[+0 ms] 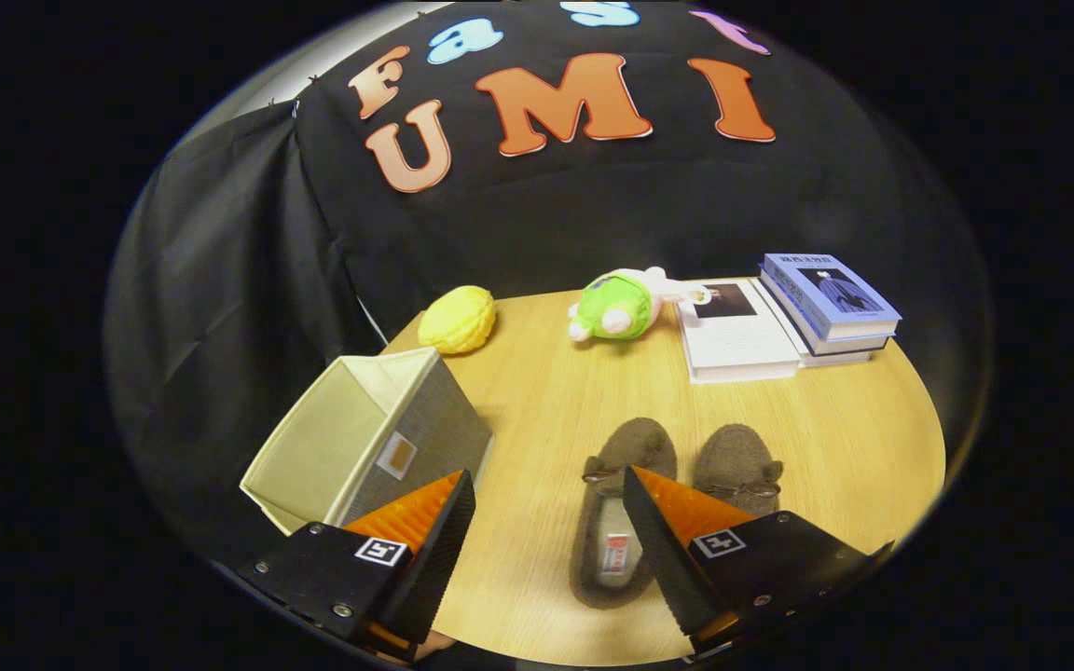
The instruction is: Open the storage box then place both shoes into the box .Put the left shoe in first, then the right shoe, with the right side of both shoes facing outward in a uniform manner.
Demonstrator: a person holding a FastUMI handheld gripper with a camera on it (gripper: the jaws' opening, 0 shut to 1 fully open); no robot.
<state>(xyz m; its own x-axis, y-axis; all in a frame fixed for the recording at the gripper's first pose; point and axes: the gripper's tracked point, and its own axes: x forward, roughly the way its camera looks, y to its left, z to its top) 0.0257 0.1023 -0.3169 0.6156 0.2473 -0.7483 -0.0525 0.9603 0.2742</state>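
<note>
Two brown fuzzy slipper shoes lie side by side on the round wooden table [546,401], toes pointing away from me. The left shoe [613,522] lies just ahead of my fingers, its heel between them and partly behind the right finger [677,522]. Beside it, the right shoe [737,466] is half hidden by that finger. An open beige fabric storage box [364,443] stands at the table's left edge, beyond my left finger [425,522], its opening tipped toward the left. My gripper [548,489] hovers above the table, open, holding nothing.
A yellow plush [458,320] and a green plush toy [619,306] lie at the table's far side. A stack of books [831,303] rests on a white book [737,335] at the far right. Black cloth walls surround the table.
</note>
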